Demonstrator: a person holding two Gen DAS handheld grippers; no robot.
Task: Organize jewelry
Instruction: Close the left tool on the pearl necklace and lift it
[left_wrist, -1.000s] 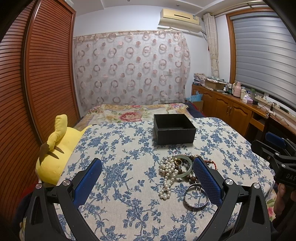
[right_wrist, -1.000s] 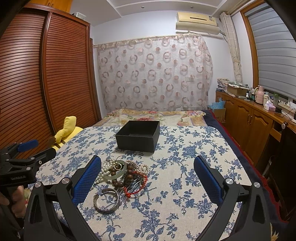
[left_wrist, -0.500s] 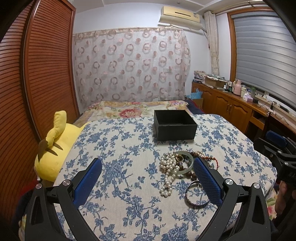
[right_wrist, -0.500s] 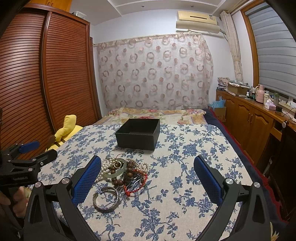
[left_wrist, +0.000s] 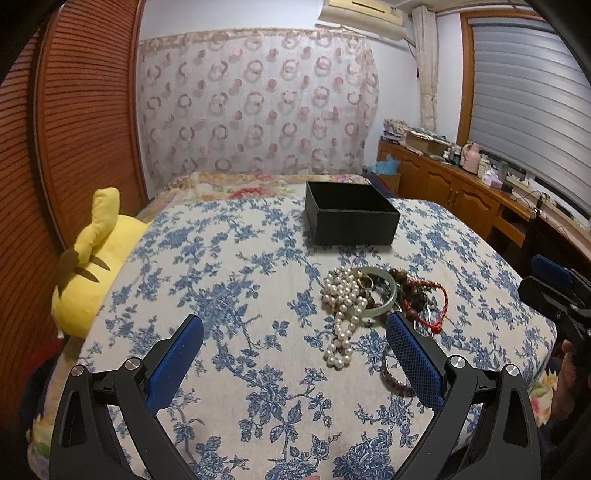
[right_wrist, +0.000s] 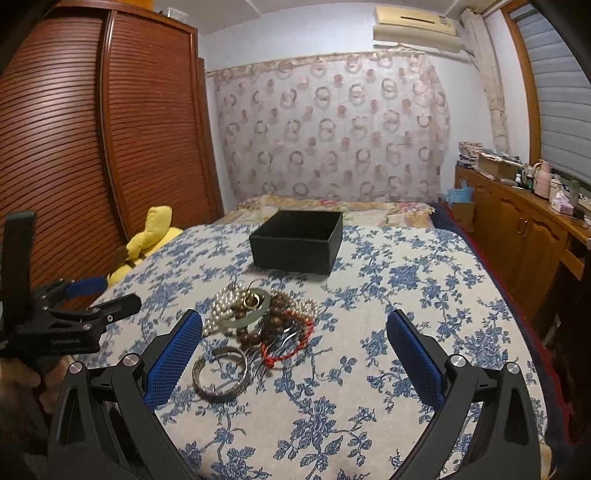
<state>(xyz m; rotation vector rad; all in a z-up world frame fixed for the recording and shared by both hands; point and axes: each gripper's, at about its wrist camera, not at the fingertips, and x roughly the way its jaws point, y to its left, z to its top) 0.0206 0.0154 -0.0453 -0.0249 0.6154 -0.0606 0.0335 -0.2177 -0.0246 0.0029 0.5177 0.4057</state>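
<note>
Left wrist view: left gripper (left_wrist: 294, 332) lower and nearer than a second ago, jaws wide, holding nothing, closing on pearls (left_wrist: 341, 306). Right gripper (right_wrist: 294, 328) likewise advanced, jaws wide and empty beside bangle (right_wrist: 220, 376). Beyond, heap (right_wrist: 266, 317) untouched on bed (right_wrist: 424, 295); box (right_wrist: 295, 242) empty — sorting not yet begun.

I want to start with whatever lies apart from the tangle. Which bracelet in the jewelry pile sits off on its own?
The silver bangle: it lies flat on the bedspread at the pile's near edge, while the jade bangle and red cord bracelet overlap the beads.
</note>
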